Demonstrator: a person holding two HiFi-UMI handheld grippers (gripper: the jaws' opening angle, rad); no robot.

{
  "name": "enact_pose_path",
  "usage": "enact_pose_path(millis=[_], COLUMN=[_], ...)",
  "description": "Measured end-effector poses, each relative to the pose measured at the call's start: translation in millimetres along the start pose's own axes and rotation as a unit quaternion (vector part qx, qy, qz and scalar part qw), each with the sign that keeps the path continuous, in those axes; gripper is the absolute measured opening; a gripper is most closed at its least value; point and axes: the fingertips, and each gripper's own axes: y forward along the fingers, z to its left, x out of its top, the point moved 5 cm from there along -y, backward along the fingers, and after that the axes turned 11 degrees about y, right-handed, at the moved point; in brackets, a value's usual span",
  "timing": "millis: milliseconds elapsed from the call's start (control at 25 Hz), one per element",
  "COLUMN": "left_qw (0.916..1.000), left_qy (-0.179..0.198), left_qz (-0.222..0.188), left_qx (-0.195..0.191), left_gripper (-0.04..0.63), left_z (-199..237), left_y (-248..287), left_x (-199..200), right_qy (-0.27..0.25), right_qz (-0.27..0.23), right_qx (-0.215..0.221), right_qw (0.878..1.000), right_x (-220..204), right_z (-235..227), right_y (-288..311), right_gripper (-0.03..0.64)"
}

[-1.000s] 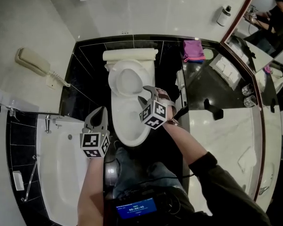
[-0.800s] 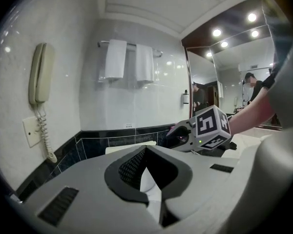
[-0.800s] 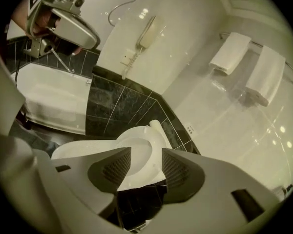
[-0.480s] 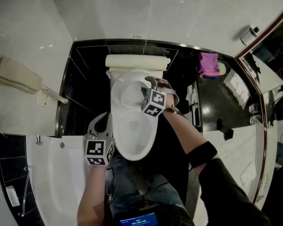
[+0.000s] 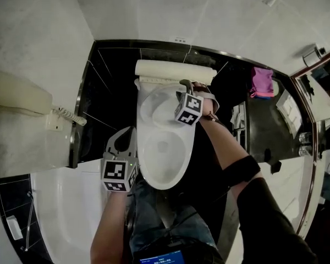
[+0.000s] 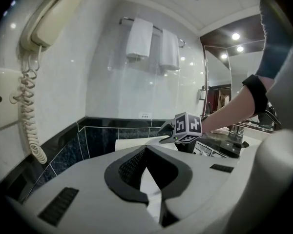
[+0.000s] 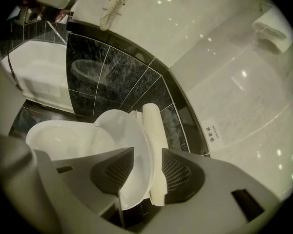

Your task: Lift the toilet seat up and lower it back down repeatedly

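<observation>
The white toilet fills the middle of the head view, its bowl point(image 5: 164, 153) uncovered. Its seat point(image 5: 157, 100) stands raised against the tank point(image 5: 176, 69). My right gripper point(image 5: 182, 83) reaches over the seat's top right rim. In the right gripper view the upright seat point(image 7: 132, 130) has its edge between the two pads of that gripper point(image 7: 147, 152). The jaws have just been closing, with a slit still showing beside the rim. My left gripper point(image 5: 133, 130) hangs by the bowl's left side, fingertips together, holding nothing. From the left gripper point(image 6: 145, 150) I see the right gripper point(image 6: 168, 130) ahead.
A white bathtub point(image 5: 60, 202) lies at the lower left. A corded wall phone point(image 5: 22, 100) hangs on the left wall. A dark counter with a pink cloth point(image 5: 262, 81) runs along the right. Two towels point(image 6: 139, 38) hang on a rail above the tank.
My right gripper has travelled from beside the bowl up to the raised seat's top rim by the tank. The left gripper has sunk closer to the bowl's left side. The seat stays upright.
</observation>
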Motion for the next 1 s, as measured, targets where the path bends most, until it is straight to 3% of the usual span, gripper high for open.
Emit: enact_pose_path(millis=[120, 240, 640, 1000], left_qw=[1.0, 1.0, 0.9999, 0.9989], left_qy=[-0.001, -0.002, -0.001, 0.015], left_qz=[0.002, 0.004, 0.01, 0.007], left_qx=[0.0, 0.004, 0.013, 0.043], left_gripper=[0.002, 0.002, 0.002, 0.002], left_z=[5.2, 9.4, -1.4, -46.5], left_y=[1.2, -2.5, -20.2, -58.1], left_x=[-3.0, -6.0, -8.1, 5.9], right_qy=[-0.012, -0.027, -0.045, -0.062], right_qz=[0.008, 0.011, 0.015, -0.021], right_qx=[0.004, 0.003, -0.007, -0.011], right_qw=[1.0, 1.0, 0.999, 0.998], right_x=[1.9, 5.3, 7.5, 2.4], right_z=[-1.7, -0.6, 8.4, 60.2], right_y=[11.0, 14.4, 1.7, -51.7], right_gripper=[0.159, 0.061, 0.06, 0.055])
